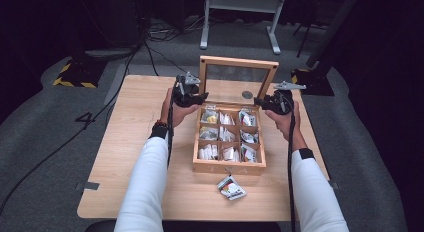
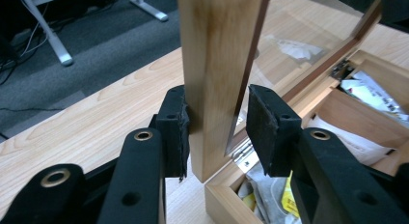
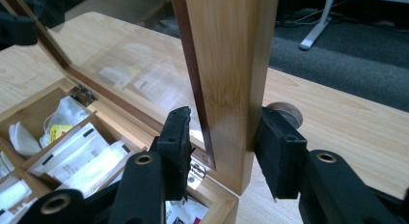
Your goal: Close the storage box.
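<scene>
A wooden box (image 1: 229,167) with nine compartments of sachets stands mid-table, its glass-paned lid (image 1: 239,63) raised upright. My left gripper (image 1: 202,97) is at the lid's left side rail. In the left gripper view the jaws (image 2: 217,132) straddle that rail (image 2: 217,64), shut on it, with the left pad (image 2: 176,132) flat against the wood. My right gripper (image 1: 257,101) is at the lid's right side rail. In the right gripper view its jaws (image 3: 224,151) are shut on the rail (image 3: 231,55) just above the hinge, the right pad (image 3: 277,147) pressed to the outer face.
A loose sachet (image 1: 231,187) lies on the table (image 1: 135,142) in front of the box. A round metal grommet (image 1: 247,95) sits in the tabletop behind the lid. Cables and a desk frame (image 1: 240,12) are on the floor beyond the table's far edge.
</scene>
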A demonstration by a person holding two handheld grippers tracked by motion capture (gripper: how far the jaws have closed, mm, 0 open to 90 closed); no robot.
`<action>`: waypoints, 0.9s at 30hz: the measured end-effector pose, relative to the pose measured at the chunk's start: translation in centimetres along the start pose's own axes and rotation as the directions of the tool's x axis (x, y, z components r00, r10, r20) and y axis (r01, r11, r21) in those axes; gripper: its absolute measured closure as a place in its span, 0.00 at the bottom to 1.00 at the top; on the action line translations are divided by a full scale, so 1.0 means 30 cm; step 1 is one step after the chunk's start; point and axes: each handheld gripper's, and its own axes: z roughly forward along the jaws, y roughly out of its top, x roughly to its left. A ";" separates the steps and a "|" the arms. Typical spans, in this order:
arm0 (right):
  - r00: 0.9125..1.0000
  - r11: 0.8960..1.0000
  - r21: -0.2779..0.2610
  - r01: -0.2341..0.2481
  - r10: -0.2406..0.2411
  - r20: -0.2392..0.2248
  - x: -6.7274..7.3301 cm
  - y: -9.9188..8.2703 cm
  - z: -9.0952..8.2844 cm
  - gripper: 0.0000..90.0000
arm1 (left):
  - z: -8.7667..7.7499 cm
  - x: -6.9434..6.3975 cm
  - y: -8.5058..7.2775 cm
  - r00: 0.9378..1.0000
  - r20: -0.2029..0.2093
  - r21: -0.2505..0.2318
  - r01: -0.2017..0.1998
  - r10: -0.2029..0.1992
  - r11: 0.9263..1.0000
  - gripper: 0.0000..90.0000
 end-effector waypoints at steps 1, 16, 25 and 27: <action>1.000 1.000 -0.001 0.003 -0.003 0.001 0.002 -0.001 -0.004 0.65 | -0.004 -0.003 -0.001 1.000 0.000 -0.006 -0.003 0.003 1.000 0.68; 1.000 1.000 -0.026 0.015 -0.015 -0.013 0.013 -0.017 -0.056 0.67 | -0.052 -0.029 -0.014 1.000 0.009 -0.040 -0.012 0.012 0.999 0.67; 0.999 0.999 -0.021 0.027 -0.028 -0.028 0.023 -0.031 -0.072 0.66 | -0.075 -0.043 -0.028 1.000 0.022 -0.042 -0.021 0.022 0.999 0.65; 0.999 0.999 -0.023 0.030 -0.031 -0.029 0.024 -0.035 -0.075 0.65 | -0.081 -0.045 -0.031 0.999 0.025 -0.043 -0.024 0.025 0.999 0.65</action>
